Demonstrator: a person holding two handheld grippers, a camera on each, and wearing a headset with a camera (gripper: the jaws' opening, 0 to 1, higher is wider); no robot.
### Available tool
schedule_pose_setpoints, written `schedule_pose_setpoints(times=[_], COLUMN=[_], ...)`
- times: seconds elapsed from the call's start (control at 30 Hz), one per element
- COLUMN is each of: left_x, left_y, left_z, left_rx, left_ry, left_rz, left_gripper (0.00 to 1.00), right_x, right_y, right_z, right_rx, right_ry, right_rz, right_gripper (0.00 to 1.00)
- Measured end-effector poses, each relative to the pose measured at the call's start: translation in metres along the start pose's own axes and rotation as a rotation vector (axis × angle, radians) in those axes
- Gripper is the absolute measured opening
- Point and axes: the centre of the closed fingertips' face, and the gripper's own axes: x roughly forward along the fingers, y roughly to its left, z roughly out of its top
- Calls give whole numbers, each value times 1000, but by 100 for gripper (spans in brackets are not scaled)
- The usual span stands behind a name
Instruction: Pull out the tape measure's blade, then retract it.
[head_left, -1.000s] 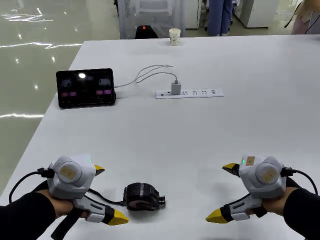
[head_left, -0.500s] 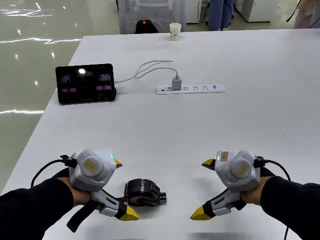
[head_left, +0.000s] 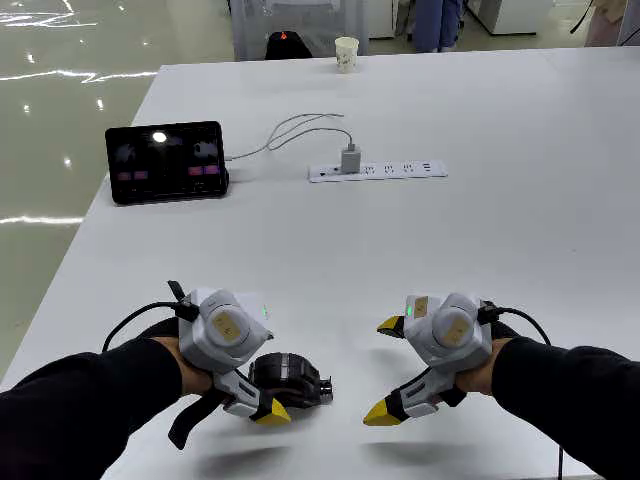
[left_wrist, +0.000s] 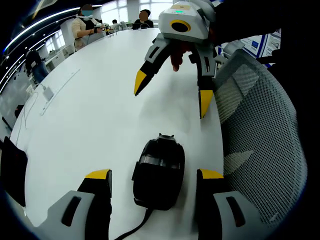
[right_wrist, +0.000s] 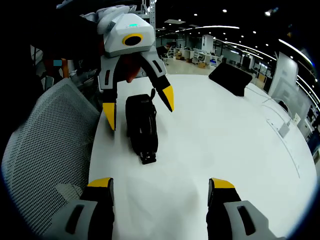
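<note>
tape: near edge of the table, left of centre, blade fully in. Hook end points right, at the right gripper.
left gripper: jaws open, one either side of the tape case, a gap at each, no contact I can see.
right gripper: jaws open, empty, just right of the hook end and apart from it.
step: I read it as the grab before the pull. No blade is out yet.
left, how: close square across mid-case, clear of the cord at the back. Hold firm enough that the case can't twist once the blade loads it.
right, how: come in along the blade axis and pinch the hook tab only. Then pull straight right, level with the table. An off-axis pull will likely kink the blade or yaw the case.
retract: feed it back under control. Letting go at full reach would probably whip the hook into the case.
left gripper view: gives the clearance at each jaw and the cord running out the back. In the head view the gripper body covers the far jaw.
right gripper view: looks straight at the hook end, which sits a bit left of the midline between its own jaws. Shift to centre before closing.
head view: gives the layout. Tablet, power strip and cup are on the far side, well apart from the work.
</note>
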Motion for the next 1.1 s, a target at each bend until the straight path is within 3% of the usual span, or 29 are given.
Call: schedule_pose_setpoints(times=[0.5,0.73,0.87,1.0,1.1], left_x=[10,10,11,11,11], left_y=[-5,-4,-4,-4,-4], left_z=[6,4,4,4,3], left_rx=[76,112,103,108,129], left_ry=[27,38,37,40,47], left_rz=[-41,-30,-32,-37,-31], left_gripper=[35,33,33,33,33], right_x=[21,29,36,40,44], right_y=[9,10,13,19,17], right_z=[16,23,23,25,24], right_rx=[-66,-93,-114,-157,-182], right_ry=[8,9,26,39,53], right_rz=[53,55,75,102,89], right_gripper=[62,50,44,34,27])
